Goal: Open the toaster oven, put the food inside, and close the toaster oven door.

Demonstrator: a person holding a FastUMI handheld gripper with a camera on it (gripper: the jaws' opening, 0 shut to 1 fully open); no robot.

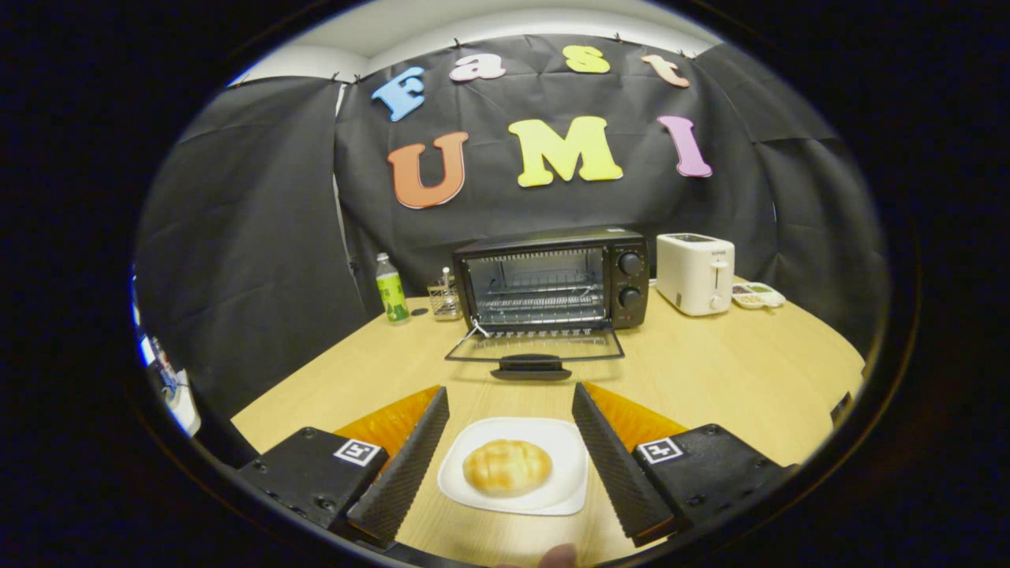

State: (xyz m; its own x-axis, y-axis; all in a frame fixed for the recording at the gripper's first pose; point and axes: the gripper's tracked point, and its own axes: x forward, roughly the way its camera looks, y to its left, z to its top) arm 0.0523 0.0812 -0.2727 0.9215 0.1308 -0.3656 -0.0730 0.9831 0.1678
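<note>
Your gripper (510, 410) stands wide open, fingers flanking the white plate (565, 487) with the bun (506, 466), touching neither. Beyond, the toaster oven (552, 278) door (535, 347) lies dropped open.

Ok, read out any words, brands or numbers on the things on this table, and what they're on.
Toaster: small dark mark near the top, too blurred to read.
Bottle: label too small to read.
Toaster oven: knob markings too small to read.
Gripper, open either side of the plate and bun: square code tags, no words.
</note>
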